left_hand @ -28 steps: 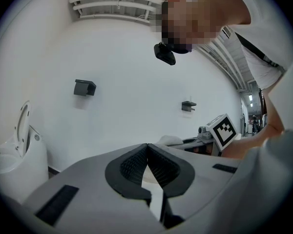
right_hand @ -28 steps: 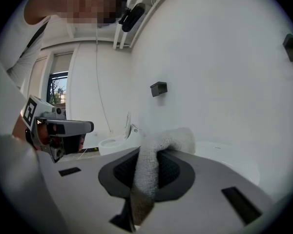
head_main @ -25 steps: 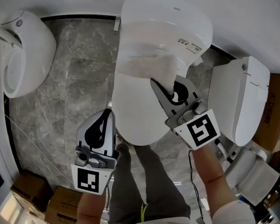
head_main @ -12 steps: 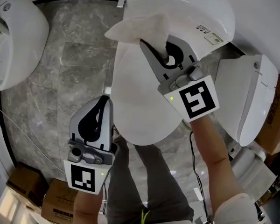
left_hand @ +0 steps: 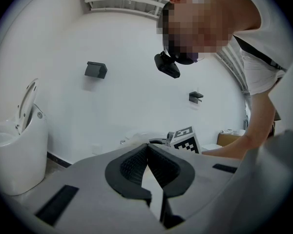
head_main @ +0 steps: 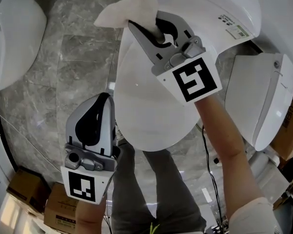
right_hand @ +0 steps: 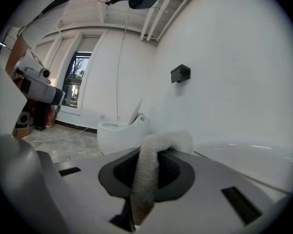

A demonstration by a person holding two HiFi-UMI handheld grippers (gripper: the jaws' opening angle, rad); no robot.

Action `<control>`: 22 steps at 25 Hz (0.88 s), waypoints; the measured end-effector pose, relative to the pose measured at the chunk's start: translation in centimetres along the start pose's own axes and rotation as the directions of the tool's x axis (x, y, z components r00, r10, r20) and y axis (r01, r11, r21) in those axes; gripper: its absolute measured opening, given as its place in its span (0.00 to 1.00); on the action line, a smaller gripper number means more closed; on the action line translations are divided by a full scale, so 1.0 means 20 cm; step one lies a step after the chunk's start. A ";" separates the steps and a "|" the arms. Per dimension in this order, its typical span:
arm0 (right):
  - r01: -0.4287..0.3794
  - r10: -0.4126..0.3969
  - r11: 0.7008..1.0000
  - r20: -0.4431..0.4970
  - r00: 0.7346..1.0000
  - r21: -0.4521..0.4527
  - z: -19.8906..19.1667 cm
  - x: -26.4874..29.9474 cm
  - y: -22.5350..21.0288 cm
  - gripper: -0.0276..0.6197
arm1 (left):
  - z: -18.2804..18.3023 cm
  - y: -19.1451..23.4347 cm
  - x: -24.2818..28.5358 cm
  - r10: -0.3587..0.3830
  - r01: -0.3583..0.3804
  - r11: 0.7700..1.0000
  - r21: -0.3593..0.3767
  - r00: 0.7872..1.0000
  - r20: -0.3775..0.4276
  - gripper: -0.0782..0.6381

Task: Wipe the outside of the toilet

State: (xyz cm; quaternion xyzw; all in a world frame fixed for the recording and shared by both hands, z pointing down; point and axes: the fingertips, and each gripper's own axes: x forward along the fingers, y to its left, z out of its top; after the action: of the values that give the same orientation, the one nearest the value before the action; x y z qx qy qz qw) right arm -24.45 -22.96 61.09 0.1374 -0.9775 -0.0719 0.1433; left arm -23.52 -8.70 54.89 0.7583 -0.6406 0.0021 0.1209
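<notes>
Gleaming smooth white toilet (head_main: 151,101), crumpled pale cloth (head_main: 122,9) against it.

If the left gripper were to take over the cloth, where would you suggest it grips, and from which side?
Grip the loose bunch of the cloth that sticks out beyond the right gripper, coming in from the person's left. That end juts past the edge of the toilet lid over the floor, so the left gripper would probably close on cloth alone.
</notes>
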 end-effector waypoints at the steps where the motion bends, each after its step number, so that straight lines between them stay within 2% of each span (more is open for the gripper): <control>1: -0.007 0.007 1.000 -0.001 1.000 -0.004 -0.02 0.02 0.00 0.15 | -0.01 0.00 0.00 0.000 0.000 1.000 0.000 1.000 0.000 0.13; 4: -0.006 0.006 1.000 -0.008 1.000 0.004 -0.07 0.07 -0.05 0.15 | -0.03 0.02 0.00 0.006 -0.006 1.000 -0.001 1.000 0.001 0.13; 11: 0.059 -0.057 0.996 -0.034 0.998 0.063 -0.16 0.09 -0.20 0.15 | -0.05 0.03 -0.01 0.009 -0.009 1.000 0.004 1.000 0.003 0.13; 16: 0.106 -0.103 0.993 -0.061 0.993 0.042 -0.23 0.08 -0.24 0.15 | -0.03 0.03 0.01 -0.002 0.002 1.000 0.021 1.000 0.007 0.13; 22: 0.186 -0.177 0.980 -0.110 0.978 0.069 -0.33 0.02 -0.36 0.15 | -0.03 -0.03 0.05 -0.012 0.011 1.000 0.022 1.000 0.016 0.13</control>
State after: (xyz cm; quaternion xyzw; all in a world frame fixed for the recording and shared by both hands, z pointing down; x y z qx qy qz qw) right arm -20.98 -30.54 66.17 0.2351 -0.9542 -0.0386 0.1809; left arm -22.73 -9.40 55.49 0.7632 -0.6372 0.0022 0.1075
